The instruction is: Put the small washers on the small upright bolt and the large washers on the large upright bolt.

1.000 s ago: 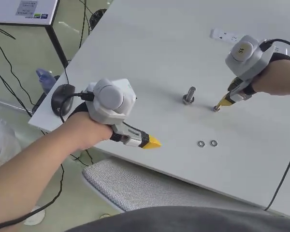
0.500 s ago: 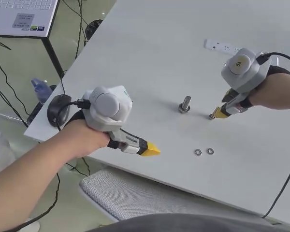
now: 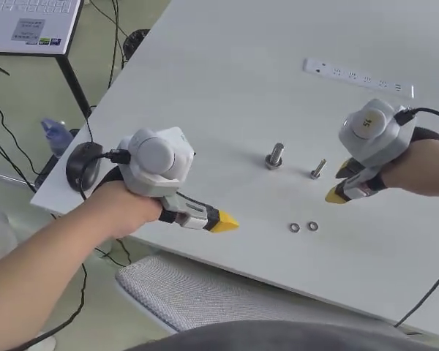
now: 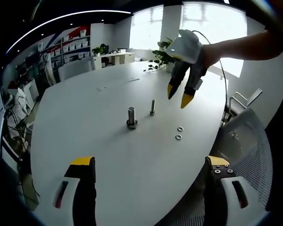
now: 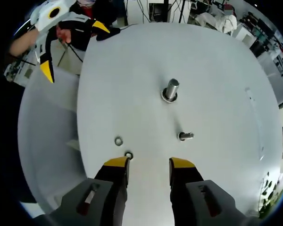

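Both parted, empty: left gripper [image 4: 150,161], right gripper [image 5: 149,163]

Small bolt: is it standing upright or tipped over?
Upright: the small bolt stands on its head on the table, shank pointing up.

On the tabletop [image 3: 227,95] the large bolt [image 3: 275,156] stood upright, the small bolt [image 3: 317,170] just to its right. Two washers [image 3: 304,227] lay side by side nearer me, before the small bolt. A power strip [image 3: 358,77] lay well behind. My left tongs [image 3: 223,219] hung over the near edge, my right tongs [image 3: 339,183] right of the small bolt.
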Demonstrator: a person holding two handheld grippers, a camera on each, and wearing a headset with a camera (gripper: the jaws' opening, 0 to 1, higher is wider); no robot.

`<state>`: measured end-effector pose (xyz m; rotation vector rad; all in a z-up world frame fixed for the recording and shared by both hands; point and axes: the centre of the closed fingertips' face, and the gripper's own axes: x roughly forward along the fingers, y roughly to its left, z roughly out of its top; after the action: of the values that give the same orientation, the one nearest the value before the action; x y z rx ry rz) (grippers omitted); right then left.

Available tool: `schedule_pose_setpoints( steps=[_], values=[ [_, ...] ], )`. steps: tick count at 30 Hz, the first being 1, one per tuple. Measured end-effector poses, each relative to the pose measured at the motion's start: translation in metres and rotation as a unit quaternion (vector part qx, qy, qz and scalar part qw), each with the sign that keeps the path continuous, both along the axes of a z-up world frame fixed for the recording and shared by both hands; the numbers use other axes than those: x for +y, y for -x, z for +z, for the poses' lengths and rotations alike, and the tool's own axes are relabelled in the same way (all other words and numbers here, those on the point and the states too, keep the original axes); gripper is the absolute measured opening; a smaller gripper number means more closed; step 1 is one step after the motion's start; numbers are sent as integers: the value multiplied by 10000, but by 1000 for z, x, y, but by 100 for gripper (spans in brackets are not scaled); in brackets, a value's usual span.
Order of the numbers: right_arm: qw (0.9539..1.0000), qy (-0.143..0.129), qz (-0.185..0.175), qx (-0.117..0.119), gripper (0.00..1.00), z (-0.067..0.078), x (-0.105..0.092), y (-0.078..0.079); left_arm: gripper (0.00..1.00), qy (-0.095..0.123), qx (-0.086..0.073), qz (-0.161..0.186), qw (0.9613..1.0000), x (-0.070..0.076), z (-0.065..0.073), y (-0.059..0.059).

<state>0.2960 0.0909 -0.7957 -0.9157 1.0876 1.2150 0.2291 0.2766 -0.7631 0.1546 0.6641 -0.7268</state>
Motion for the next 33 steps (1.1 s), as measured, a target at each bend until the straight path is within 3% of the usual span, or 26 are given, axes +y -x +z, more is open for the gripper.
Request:
schedule_pose_setpoints(
  steps=[8, 15, 21, 33],
  values=[
    [10000, -31, 22, 40, 35, -6, -7, 25, 96, -31, -36, 12, 10000, -2, 0, 0],
    [10000, -56, 1, 62, 35, -11, -7, 38, 95, 23, 9, 45, 10000, -3, -2, 3],
    [9998, -117, -60, 134, 35, -20, -2, 41, 95, -24, 94, 77, 9999, 0, -7, 6],
    [9999, -86, -71, 35, 33, -44, 3, 32, 94, -121, 71, 5, 9999, -1, -5, 7]
  ],
)
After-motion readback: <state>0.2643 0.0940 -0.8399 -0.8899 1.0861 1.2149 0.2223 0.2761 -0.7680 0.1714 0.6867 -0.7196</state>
